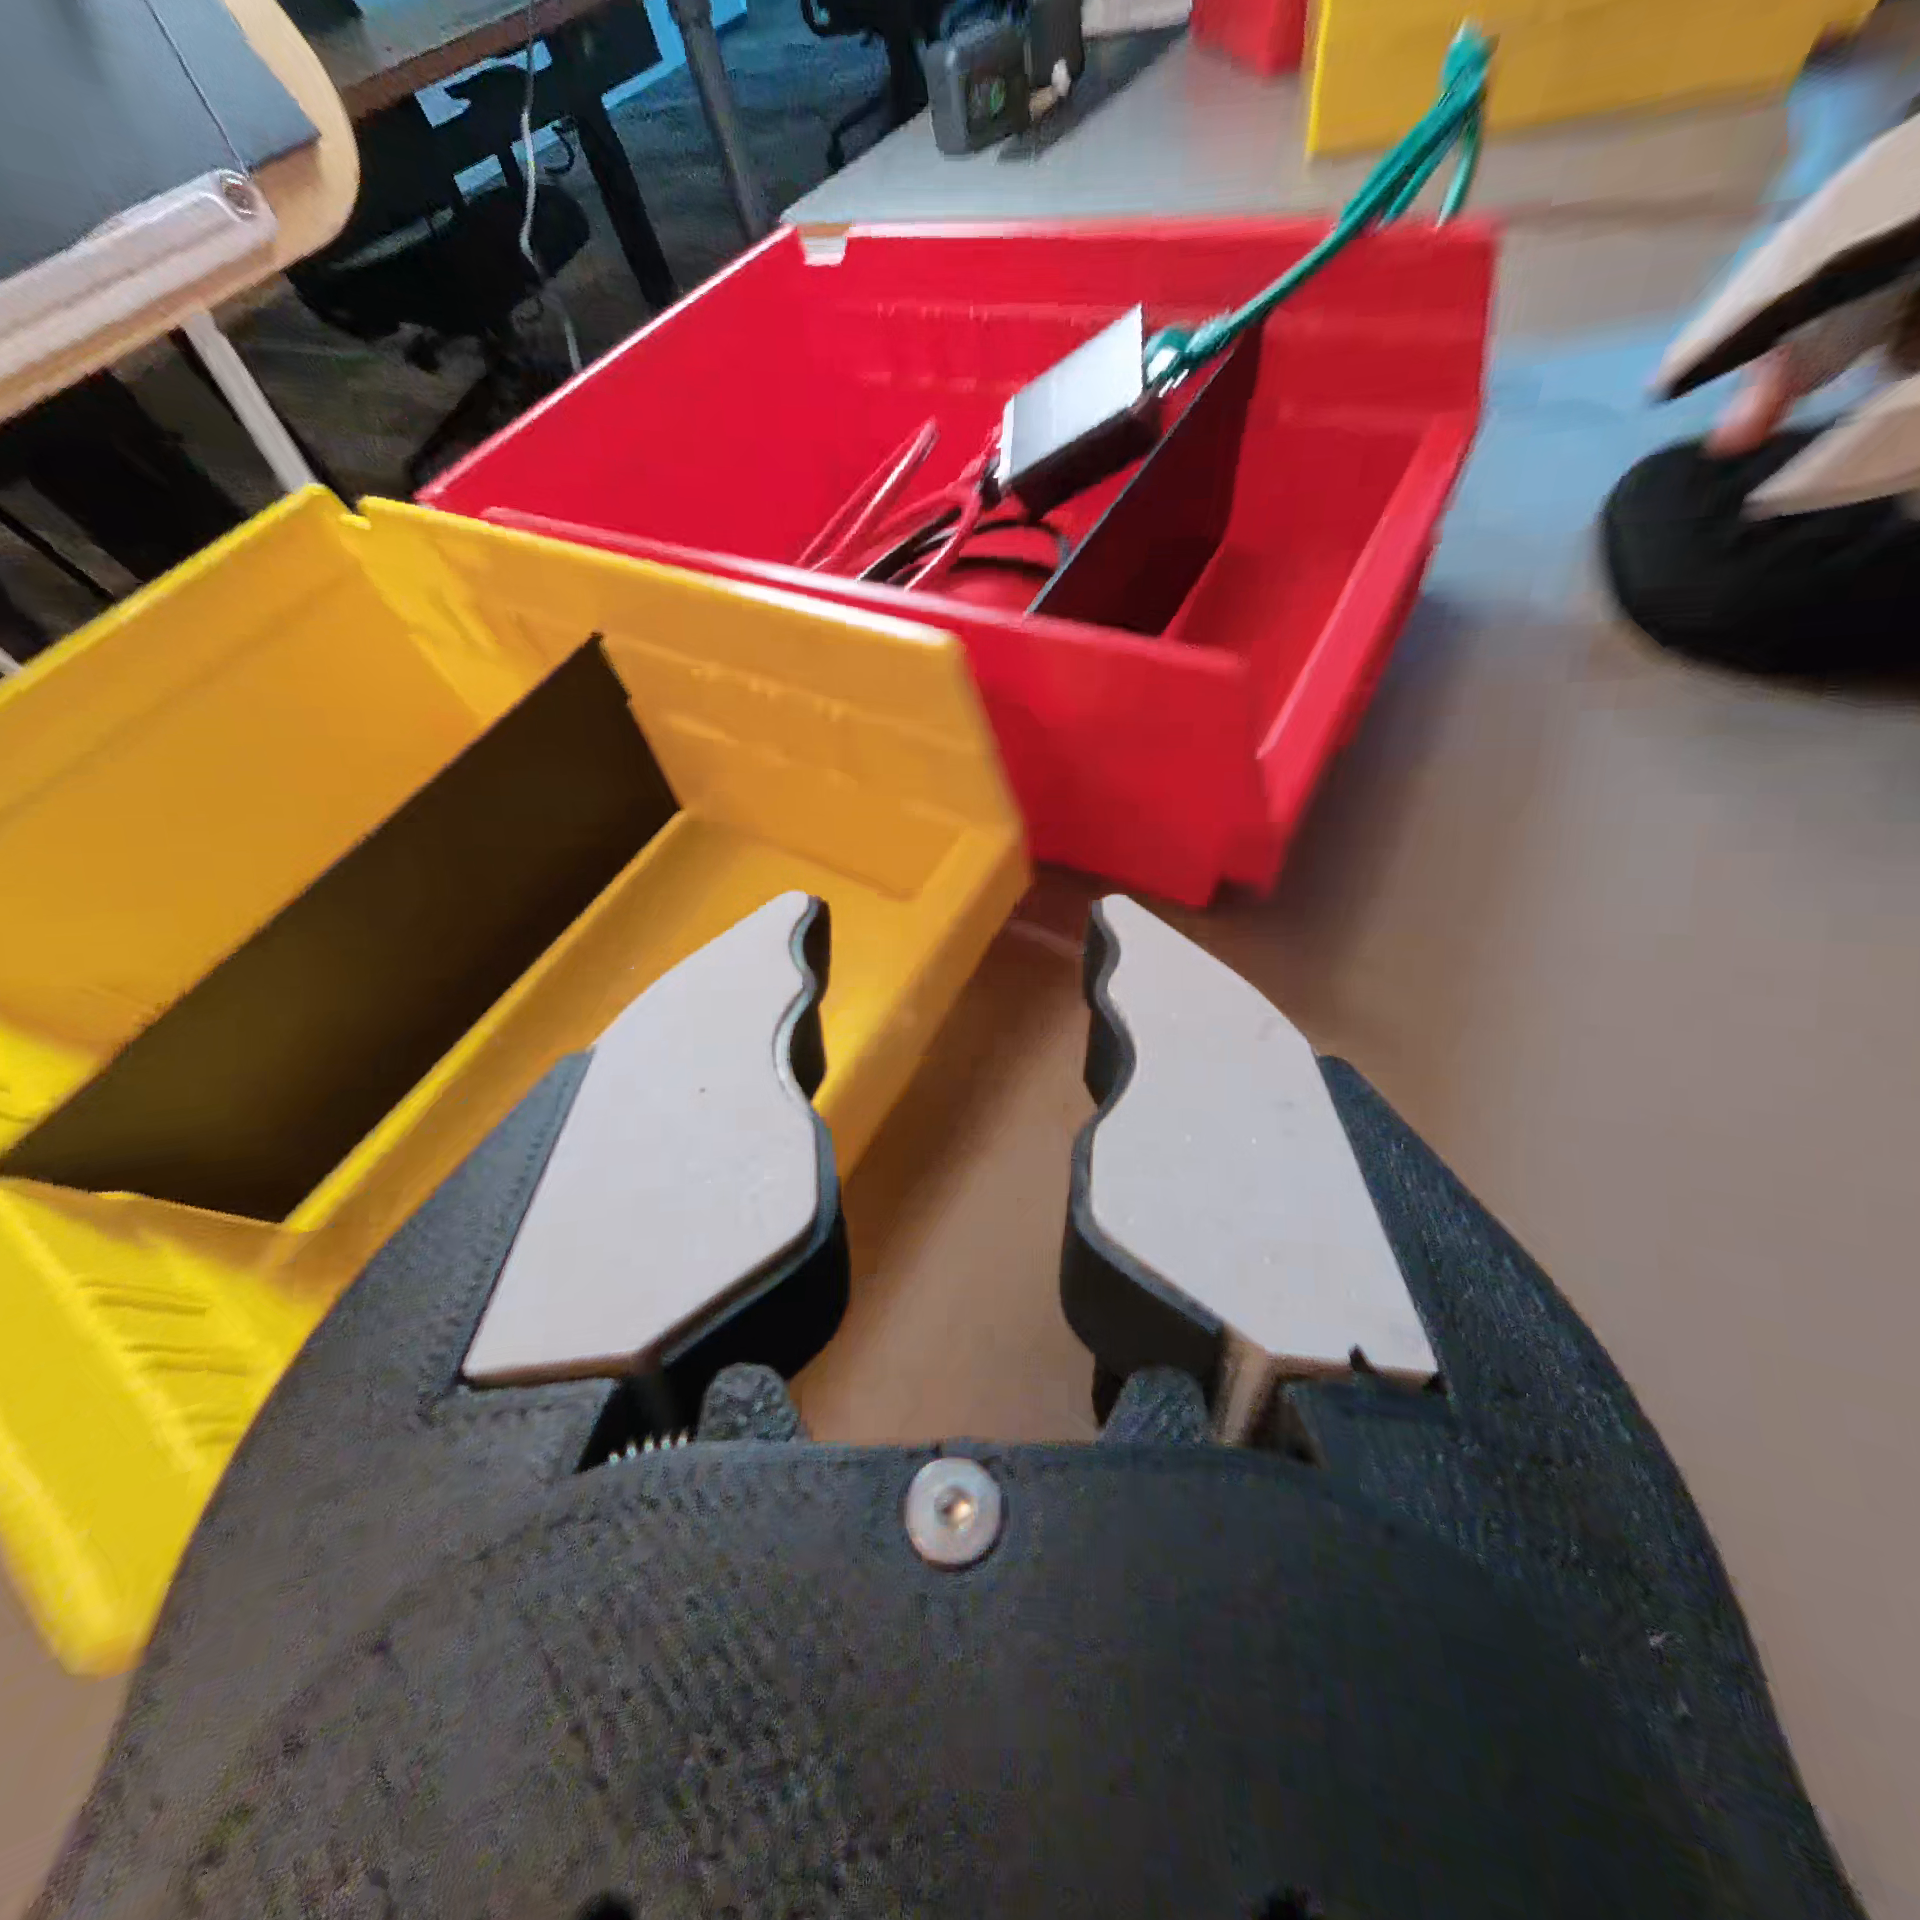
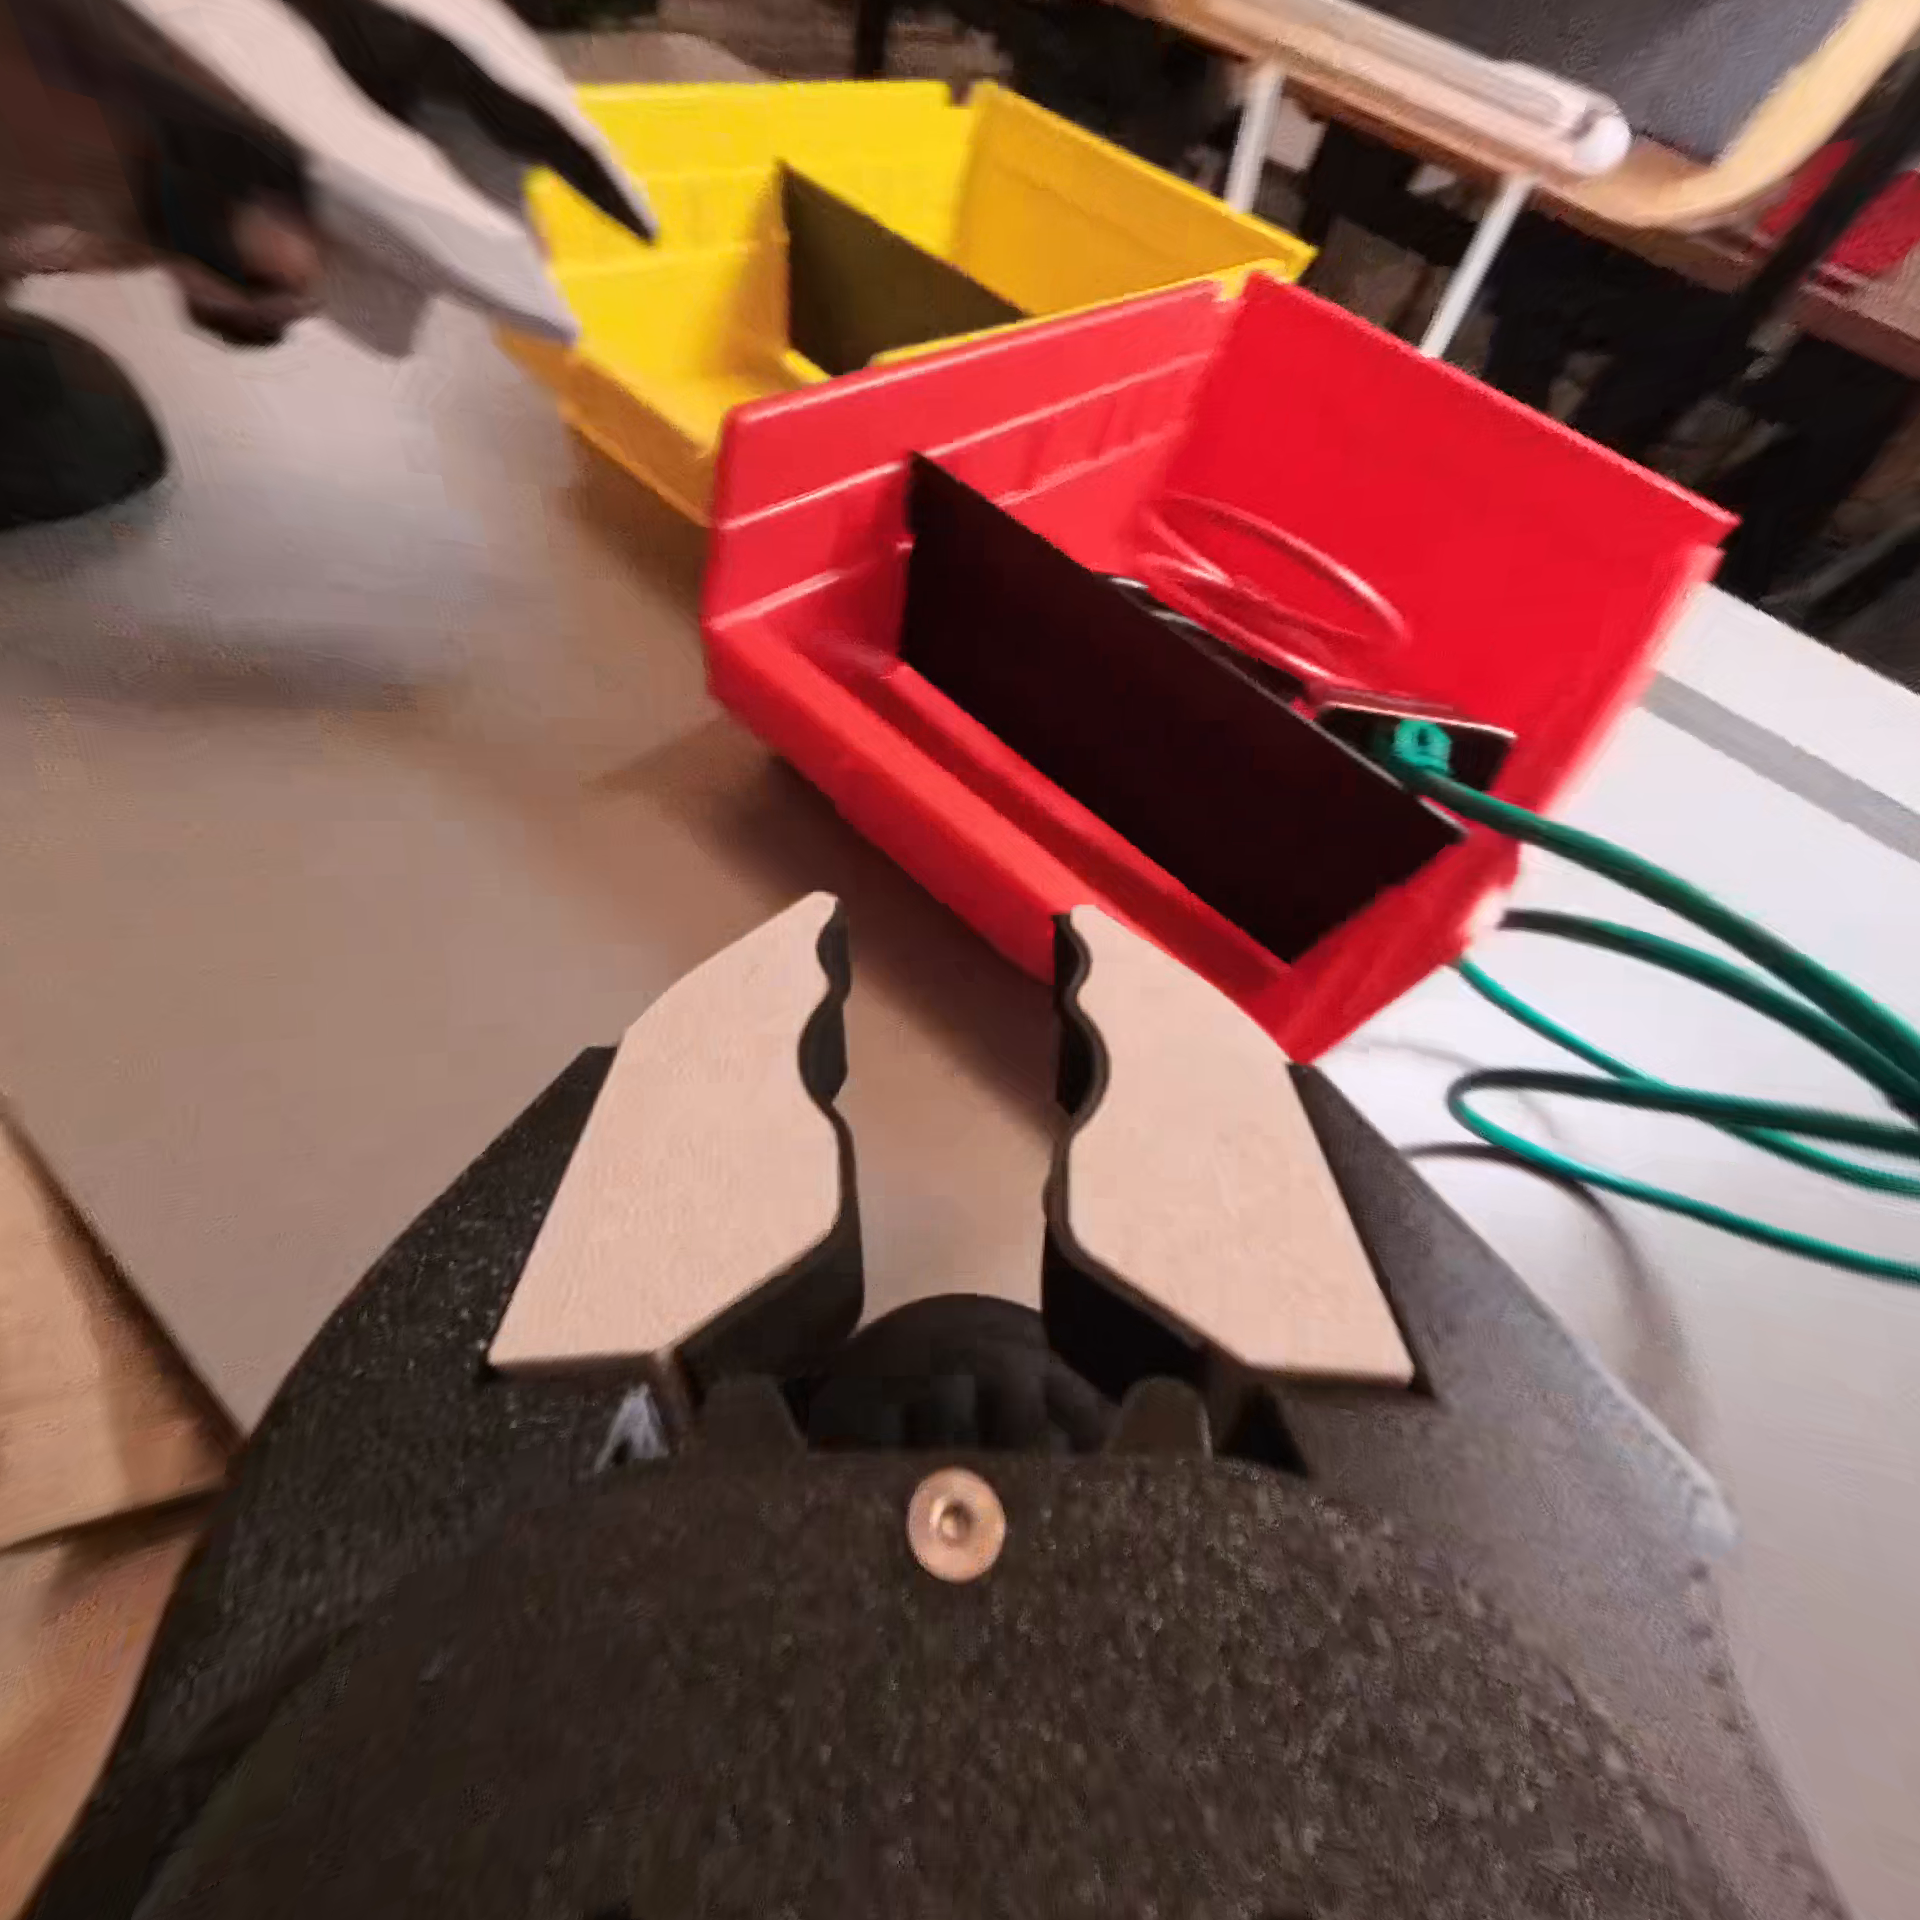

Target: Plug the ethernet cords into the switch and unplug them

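A small black switch (image 1: 1081, 410) lies tilted in the left compartment of a red bin (image 1: 1101, 748), against a black divider (image 1: 1153, 488). A green ethernet cord (image 1: 1351, 218) is plugged into it and runs out over the bin's far wall. Red cords (image 1: 883, 509) lie in the bin beside the switch. In the right wrist view the switch (image 2: 1423, 732) peeks from behind the divider with the green plug (image 2: 1403, 743) in it; the cord (image 2: 1683, 1039) loops on the table. My left gripper (image 1: 956, 914) is open and empty near the yellow bin. My right gripper (image 2: 945, 914) is open and empty before the red bin (image 2: 852, 665).
A yellow bin (image 1: 727, 727) with a black divider stands left of the red one; it also shows in the right wrist view (image 2: 665, 301). Another yellow bin (image 1: 1558, 73) stands at the back. The other gripper (image 2: 436, 177) shows top left. Table edge, chairs and desks lie beyond. Some 20 cm of space lies between my two pairs of fingers.
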A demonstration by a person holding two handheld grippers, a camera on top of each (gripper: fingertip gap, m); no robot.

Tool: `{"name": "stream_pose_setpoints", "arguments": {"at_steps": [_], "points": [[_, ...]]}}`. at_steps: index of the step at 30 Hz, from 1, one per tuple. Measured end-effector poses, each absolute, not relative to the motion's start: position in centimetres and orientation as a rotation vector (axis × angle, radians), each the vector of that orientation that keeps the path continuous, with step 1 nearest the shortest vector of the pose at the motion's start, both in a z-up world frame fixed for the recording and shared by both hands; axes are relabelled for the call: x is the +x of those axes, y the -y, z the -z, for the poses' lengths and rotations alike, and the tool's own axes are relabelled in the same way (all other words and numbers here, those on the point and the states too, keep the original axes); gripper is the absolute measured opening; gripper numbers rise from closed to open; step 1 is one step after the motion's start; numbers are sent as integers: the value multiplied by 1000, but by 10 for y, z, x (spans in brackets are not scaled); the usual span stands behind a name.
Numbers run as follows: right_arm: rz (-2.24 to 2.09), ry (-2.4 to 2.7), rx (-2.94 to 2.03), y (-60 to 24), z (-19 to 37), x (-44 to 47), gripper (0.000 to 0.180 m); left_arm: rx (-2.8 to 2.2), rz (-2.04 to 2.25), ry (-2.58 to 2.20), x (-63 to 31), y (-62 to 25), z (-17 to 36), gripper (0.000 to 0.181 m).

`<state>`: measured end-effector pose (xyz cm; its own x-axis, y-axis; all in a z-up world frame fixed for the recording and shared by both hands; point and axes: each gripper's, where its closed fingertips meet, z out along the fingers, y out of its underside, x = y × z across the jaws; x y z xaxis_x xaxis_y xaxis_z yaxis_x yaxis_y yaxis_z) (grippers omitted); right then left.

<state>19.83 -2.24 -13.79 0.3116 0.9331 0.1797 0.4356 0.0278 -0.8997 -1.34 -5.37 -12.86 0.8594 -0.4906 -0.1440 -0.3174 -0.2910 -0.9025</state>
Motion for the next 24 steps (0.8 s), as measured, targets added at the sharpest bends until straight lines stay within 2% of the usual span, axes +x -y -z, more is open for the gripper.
{"name": "stream_pose_setpoints", "arguments": {"at_steps": [1,3,6,11,13,15,17,24], "points": [[-609,1195,-1592,7,133,206,36,-1898,247,-555,-2,58,126,47],[-536,1044,-1609,-23,127,221,38,-1897,331,-469,19,63,127,48],[-437,942,-1703,-59,139,233,58,-1906,370,-332,43,56,140,49],[-619,925,-1874,-81,168,206,58,-1937,322,-180,60,13,166,47],[-595,925,-1885,-92,171,201,52,-1946,273,-156,61,1,169,46],[-597,903,-1865,-98,168,196,31,-1950,189,-176,58,-7,171,44],[-558,854,-1850,-104,164,200,15,-1946,107,-172,51,-13,169,32],[-464,798,-1742,-88,131,219,12,-1882,89,-202,58,-14,142,26]]}}
